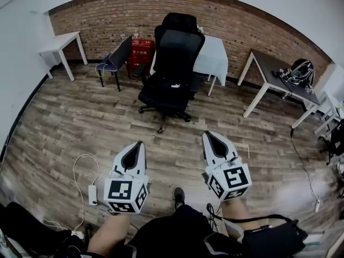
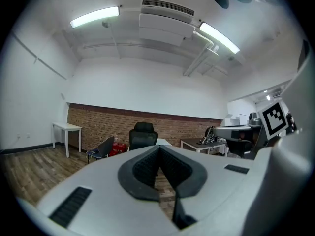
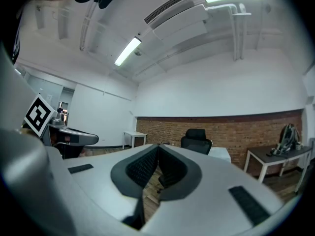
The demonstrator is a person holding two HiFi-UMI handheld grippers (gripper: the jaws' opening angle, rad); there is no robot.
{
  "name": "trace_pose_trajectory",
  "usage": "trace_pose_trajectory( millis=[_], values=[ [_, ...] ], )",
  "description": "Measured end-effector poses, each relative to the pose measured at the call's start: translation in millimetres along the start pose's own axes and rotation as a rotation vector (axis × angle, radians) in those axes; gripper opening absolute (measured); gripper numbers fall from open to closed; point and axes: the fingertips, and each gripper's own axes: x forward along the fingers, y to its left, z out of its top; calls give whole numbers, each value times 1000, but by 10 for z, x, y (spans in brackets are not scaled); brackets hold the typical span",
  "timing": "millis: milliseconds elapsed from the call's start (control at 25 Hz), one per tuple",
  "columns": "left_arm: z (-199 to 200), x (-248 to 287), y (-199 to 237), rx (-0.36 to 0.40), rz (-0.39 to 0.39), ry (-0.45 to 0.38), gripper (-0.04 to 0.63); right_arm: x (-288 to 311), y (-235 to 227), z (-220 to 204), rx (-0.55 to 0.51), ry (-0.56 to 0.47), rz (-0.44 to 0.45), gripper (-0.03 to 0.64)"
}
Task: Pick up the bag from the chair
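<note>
1. Floor: the wood floor point(image 1: 64, 122) fills the middle of the head view. The stretch between you and the office chair point(image 1: 172, 63) is open. A white cable point(image 1: 80, 165) loops at lower left, and a dark cable point(image 1: 303, 165) runs down the right side.

2. Benches: count three along the brick wall point(image 1: 107, 20).
   - A white bench point(image 1: 59, 41) at upper left.
   - A white-covered bench point(image 1: 214, 58) just behind the office chair.
   - A dark-topped bench point(image 1: 277, 71) at upper right, carrying a backpack point(image 1: 298, 71).

3. Chairs: count two. The black office chair stands at upper centre. A smaller chair point(image 1: 115, 58) stands to its left, near a red crate point(image 1: 141, 51).

4. Bag: the bag point(image 1: 171, 86), black with a small white mark, lies on the office chair's seat. Only the head view shows it. In both gripper views the chair is too small to make the bag out.

5. Grippers: count two, low in the head view, well apart from the chair. The left gripper point(image 1: 138, 144) has its tips closed together on nothing, and so does the right gripper point(image 1: 208, 135).

6. The gripper views alone show the ceiling, with two light strips point(image 2: 93, 16) in the left gripper view.
</note>
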Motion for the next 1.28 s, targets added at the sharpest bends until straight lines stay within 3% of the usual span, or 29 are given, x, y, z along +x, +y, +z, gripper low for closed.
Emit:
trace_pose_trajectory(
  millis=[280,680,1040,1280],
  values=[
    [67,749,-36,51,40,-8,9,549,-587,-13,16,-13,25,18],
    [-31,1736,-169,58,69,44,9,1136,-1407,-240,38,3,66,18],
    [-96,2250,-287,98,75,88,9,1381,-1875,-309,44,-13,82,18],
    [-193,2534,-185,98,37,124,9,1615,-1957,-405,17,8,79,18]
  ],
)
